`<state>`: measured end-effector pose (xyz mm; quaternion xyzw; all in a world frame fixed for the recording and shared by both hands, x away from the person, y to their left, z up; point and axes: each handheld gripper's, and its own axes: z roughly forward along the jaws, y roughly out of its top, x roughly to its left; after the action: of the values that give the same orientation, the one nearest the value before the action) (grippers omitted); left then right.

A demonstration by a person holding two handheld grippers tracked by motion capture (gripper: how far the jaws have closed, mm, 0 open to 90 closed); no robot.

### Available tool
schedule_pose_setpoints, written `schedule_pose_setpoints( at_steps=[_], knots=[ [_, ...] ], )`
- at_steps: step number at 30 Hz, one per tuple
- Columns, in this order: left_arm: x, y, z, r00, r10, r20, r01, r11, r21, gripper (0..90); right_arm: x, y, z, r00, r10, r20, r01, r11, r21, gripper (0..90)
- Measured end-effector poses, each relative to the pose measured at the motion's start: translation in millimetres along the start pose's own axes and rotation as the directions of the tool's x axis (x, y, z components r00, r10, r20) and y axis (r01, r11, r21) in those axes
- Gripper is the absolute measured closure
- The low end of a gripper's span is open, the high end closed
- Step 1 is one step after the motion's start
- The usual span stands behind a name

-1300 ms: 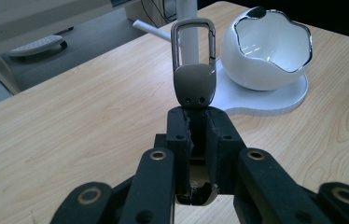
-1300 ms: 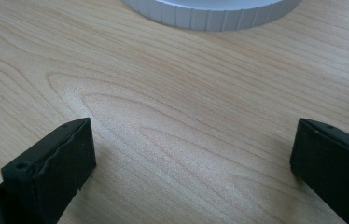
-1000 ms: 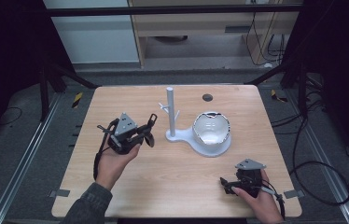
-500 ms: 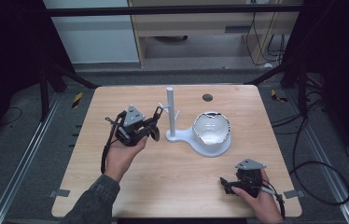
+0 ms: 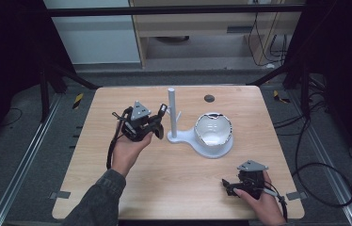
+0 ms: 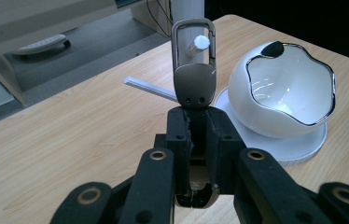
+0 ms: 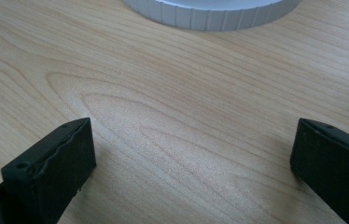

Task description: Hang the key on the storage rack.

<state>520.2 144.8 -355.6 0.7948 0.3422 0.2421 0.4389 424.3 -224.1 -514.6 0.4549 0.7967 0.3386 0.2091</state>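
My left gripper (image 5: pixel 158 123) is shut on a grey-brown metal clip (image 6: pixel 194 79) with a rectangular loop at its top. It holds the clip up against a white stand (image 5: pixel 172 113), a pole with short pegs. In the left gripper view the loop frames the rounded tip of one peg (image 6: pixel 200 43), and another peg (image 6: pixel 149 87) sticks out to the left. A glossy white bowl (image 5: pixel 213 132) with a wavy silver rim sits tilted on the stand's round base (image 5: pixel 190 140). My right gripper (image 5: pixel 228 186) rests open near the table's front right, nothing between its jaws.
The wooden table (image 5: pixel 174 188) has a small dark round hole (image 5: pixel 209 98) near its far edge. The ribbed rim of the stand's base (image 7: pixel 210 14) lies just ahead of my right gripper. Dark floor and metal frame rails surround the table.
My left gripper has carried the clip to the right and slightly up, closer to the stand's pole. The right gripper has stayed where it was.
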Motion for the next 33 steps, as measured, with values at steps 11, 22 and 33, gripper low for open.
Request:
schedule_pose_setpoints(
  at_steps=[11,22,33],
  knots=[
    [1.3,-4.1,14.0,1.0000,-0.005,0.000,0.005,0.9999,0.015,80.1,0.0,0.0,0.0,1.0000,0.000,0.000,0.000,1.000,0.000,0.4],
    [-0.1,-6.3,20.0,0.9998,-0.017,0.002,0.017,0.9998,0.010,80.1,0.1,0.0,0.0,1.0000,-0.001,0.000,0.001,1.000,0.000,0.4],
    [-2.0,-6.8,24.3,0.9998,-0.019,0.009,0.019,0.9998,0.008,80.1,0.2,0.0,-0.1,1.0000,-0.001,-0.001,0.001,1.000,0.000,0.4]
  ],
)
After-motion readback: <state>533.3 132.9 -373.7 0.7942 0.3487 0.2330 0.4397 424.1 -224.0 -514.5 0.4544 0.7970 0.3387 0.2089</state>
